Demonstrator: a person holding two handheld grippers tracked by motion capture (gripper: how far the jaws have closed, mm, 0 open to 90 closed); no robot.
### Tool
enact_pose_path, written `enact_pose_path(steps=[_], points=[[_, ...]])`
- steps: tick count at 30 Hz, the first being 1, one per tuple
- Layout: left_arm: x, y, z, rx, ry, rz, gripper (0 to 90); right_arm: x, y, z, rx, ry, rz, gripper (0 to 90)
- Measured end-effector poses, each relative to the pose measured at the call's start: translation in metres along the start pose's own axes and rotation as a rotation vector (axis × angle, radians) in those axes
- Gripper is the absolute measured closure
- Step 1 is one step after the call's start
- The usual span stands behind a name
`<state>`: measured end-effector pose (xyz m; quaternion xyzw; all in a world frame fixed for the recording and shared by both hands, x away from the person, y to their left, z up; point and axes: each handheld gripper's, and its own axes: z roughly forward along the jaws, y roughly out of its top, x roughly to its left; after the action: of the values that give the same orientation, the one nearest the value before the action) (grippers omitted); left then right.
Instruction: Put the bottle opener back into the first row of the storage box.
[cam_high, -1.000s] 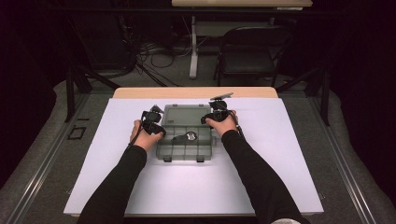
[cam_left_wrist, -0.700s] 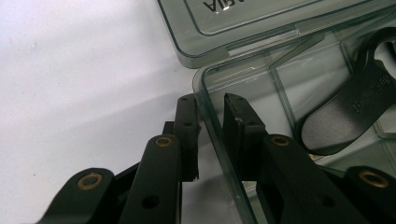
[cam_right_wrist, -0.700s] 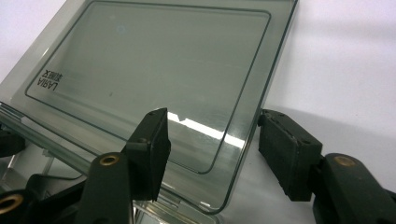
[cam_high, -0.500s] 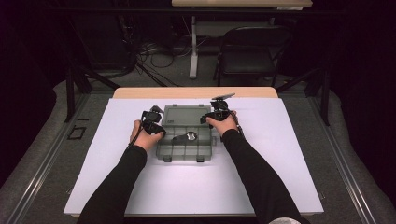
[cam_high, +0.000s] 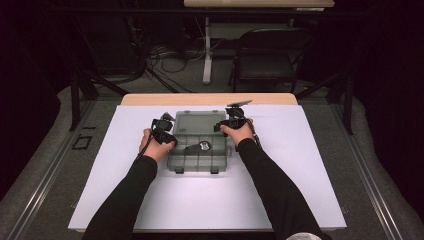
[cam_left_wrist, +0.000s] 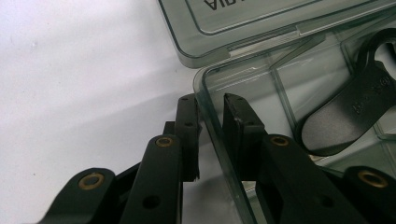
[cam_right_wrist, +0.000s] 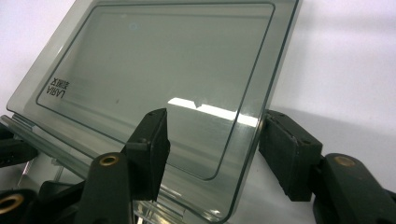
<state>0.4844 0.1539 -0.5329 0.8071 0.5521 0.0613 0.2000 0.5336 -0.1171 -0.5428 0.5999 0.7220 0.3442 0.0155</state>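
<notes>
Box (cam_high: 199, 150) seated mid-table (cam_high: 300, 165) on white sheet; bare sheet noted on all sides. Lid (cam_right_wrist: 154, 84) laid open behind tray.

Left gripper (cam_left_wrist: 211, 122) clamped on box wall near left rear corner, one jaw outside, one inside. Right gripper (cam_right_wrist: 212, 140) held apart, lid's free edge straddled between jaws, no contact confirmed.

Against earlier frames: box, lid, both hands found practically unmoved.

Black part (cam_left_wrist: 345, 112) in compartment cut off by frame; kind undetermined. Lid lettering only partly legible.

Glossy clear smoky plastic box (cam_high: 197, 155); matt white table cover (cam_high: 300, 165).
</notes>
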Motion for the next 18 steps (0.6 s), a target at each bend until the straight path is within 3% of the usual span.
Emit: enact_pose_path(steps=[14,18], points=[[-0.0012,-0.0003,-0.0001,-0.002,0.010,-0.010,76.8,-0.0042,0.0035,-0.0031,-0.039,0.006,-0.004,52.6],[-0.0013,-0.0002,-0.0001,-0.002,0.011,-0.011,76.8,-0.0040,0.0045,-0.0074,-0.054,-0.003,-0.029,57.6]])
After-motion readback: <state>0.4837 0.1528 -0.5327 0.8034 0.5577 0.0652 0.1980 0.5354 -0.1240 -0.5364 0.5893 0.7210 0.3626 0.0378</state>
